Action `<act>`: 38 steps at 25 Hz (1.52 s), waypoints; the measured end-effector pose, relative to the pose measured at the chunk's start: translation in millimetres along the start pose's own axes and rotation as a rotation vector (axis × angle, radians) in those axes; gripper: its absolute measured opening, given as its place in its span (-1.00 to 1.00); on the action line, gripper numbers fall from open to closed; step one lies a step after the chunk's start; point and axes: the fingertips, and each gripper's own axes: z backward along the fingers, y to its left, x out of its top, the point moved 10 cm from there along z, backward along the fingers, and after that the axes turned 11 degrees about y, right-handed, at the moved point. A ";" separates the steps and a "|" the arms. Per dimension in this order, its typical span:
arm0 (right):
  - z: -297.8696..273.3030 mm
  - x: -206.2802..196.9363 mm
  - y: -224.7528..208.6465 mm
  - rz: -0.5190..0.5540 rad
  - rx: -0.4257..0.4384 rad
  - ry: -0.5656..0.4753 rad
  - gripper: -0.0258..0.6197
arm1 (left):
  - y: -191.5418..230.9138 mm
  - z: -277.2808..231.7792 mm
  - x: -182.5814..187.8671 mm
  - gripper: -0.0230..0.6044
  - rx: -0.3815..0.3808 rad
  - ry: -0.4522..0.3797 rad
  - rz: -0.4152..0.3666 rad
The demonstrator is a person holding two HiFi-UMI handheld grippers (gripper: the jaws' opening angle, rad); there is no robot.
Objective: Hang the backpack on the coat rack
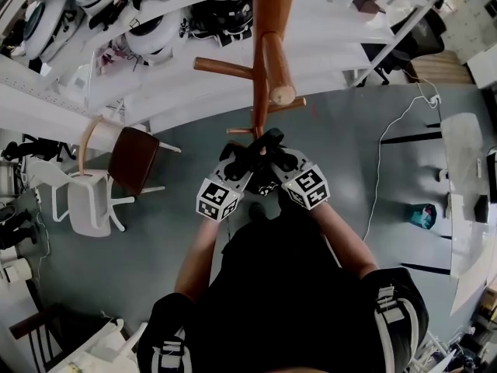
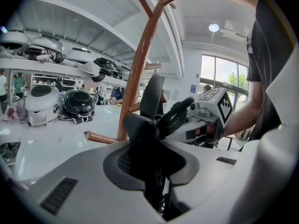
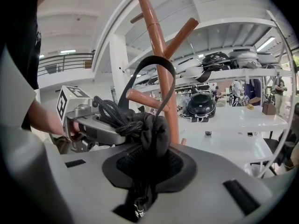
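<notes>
The left gripper and right gripper are each clamped on the bunched top of the backpack, side by side and equally near the rack straight ahead. Its loop stands upright between them. The right gripper view shows it arching over a peg, seemingly threaded, while the left gripper view shows the loop edge-on and hides this.

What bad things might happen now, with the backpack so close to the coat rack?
1. The strap may not be properly over the peg; letting go early would drop the backpack.
2. The coat rack is a slim pole, so tugging sideways might tip it.
3. The left gripper and right gripper pinch only bunched cloth, which might slip.
</notes>
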 end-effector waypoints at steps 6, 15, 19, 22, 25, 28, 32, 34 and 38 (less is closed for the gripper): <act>-13.3 7.8 -12.0 0.010 0.010 0.014 -0.66 | 14.8 -6.6 3.7 -0.64 0.014 0.005 0.008; -38.2 4.9 -27.1 0.007 0.013 0.059 -0.66 | 37.1 -24.4 -5.3 -0.64 0.017 0.036 0.041; -48.1 1.6 -33.4 -0.022 0.005 0.078 -0.66 | 47.2 -34.4 -9.0 -0.64 0.013 0.053 0.057; -56.7 -1.0 -34.9 -0.003 0.000 0.100 -0.66 | 53.9 -39.2 -14.8 -0.64 0.017 0.077 0.070; -62.8 -7.3 -36.5 0.002 0.005 0.118 -0.66 | 55.4 -43.8 -22.1 -0.64 0.022 0.100 0.078; -65.9 -12.0 -39.0 0.002 0.000 0.144 -0.67 | 56.8 -50.0 -26.7 -0.64 0.029 0.122 0.086; -69.7 -18.0 -40.5 -0.011 -0.002 0.168 -0.66 | 59.0 -55.7 -32.6 -0.64 0.026 0.143 0.093; -71.3 -21.6 -41.6 -0.013 -0.002 0.176 -0.66 | 59.2 -58.5 -34.9 -0.64 0.025 0.156 0.090; -71.5 -27.2 -45.9 -0.028 -0.001 0.181 -0.66 | 58.4 -65.0 -36.7 -0.63 0.024 0.168 0.084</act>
